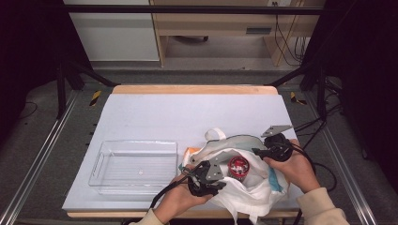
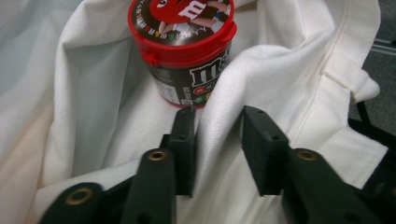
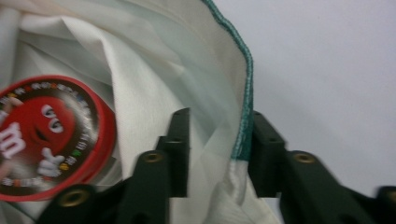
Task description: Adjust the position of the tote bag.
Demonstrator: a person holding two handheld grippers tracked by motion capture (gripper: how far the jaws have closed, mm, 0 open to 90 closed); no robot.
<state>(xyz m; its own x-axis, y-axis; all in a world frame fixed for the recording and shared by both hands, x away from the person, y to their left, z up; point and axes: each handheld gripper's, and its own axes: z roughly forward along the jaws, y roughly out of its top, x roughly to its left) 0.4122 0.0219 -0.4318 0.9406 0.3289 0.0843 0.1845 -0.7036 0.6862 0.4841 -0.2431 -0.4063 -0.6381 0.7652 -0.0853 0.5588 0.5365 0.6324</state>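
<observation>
A white cloth bag (image 1: 244,192) with a green-trimmed rim (image 3: 246,93) lies at the table's near right, its mouth held apart. Inside it stands a candy tub (image 1: 238,166) with a red lid (image 2: 184,28), its printed top (image 3: 46,140) facing up. My left gripper (image 1: 218,180) grips the bag's near edge, and a fold of white cloth (image 2: 219,116) fills the gap between its jaws (image 2: 217,121). My right gripper (image 1: 257,152) grips the far right rim, with the cloth and green trim pinched between its jaws (image 3: 219,126).
A clear plastic tray (image 1: 136,166) sits to the left of the bag on the pale mat (image 1: 187,112). Something orange (image 1: 190,151) peeks out beside the bag's left edge. A bag handle (image 1: 215,135) loops out on the far side.
</observation>
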